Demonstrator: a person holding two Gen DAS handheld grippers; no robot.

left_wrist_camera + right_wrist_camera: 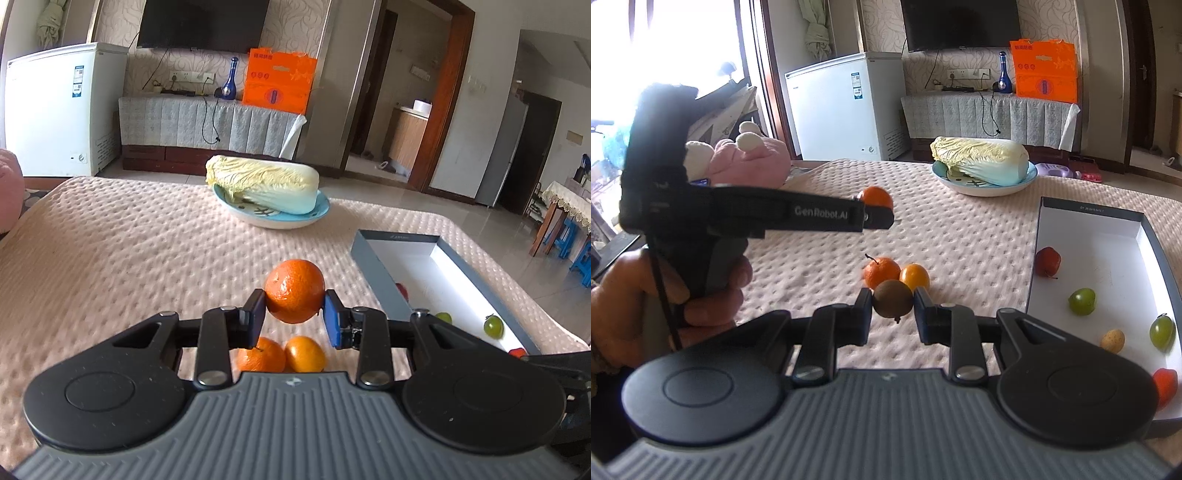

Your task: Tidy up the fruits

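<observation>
My left gripper [294, 314] is shut on an orange tangerine [294, 290] and holds it above the padded table; it also shows in the right wrist view [877, 216]. My right gripper [892, 308] is shut on a small brown kiwi-like fruit [892, 298]. Two more tangerines [881, 272] [914, 277] lie on the table just beyond it, and show under the left gripper [261, 355] [305, 353]. A grey box with a white inside [1089, 236] at the right holds a red fruit [1048, 261], green fruits [1082, 301] and other small fruits.
A blue plate [321, 212] with a napa cabbage [264, 182] stands at the far side of the table. A pink plush toy [750, 158] lies at the left edge. A white freezer [846, 107] and a covered cabinet stand behind.
</observation>
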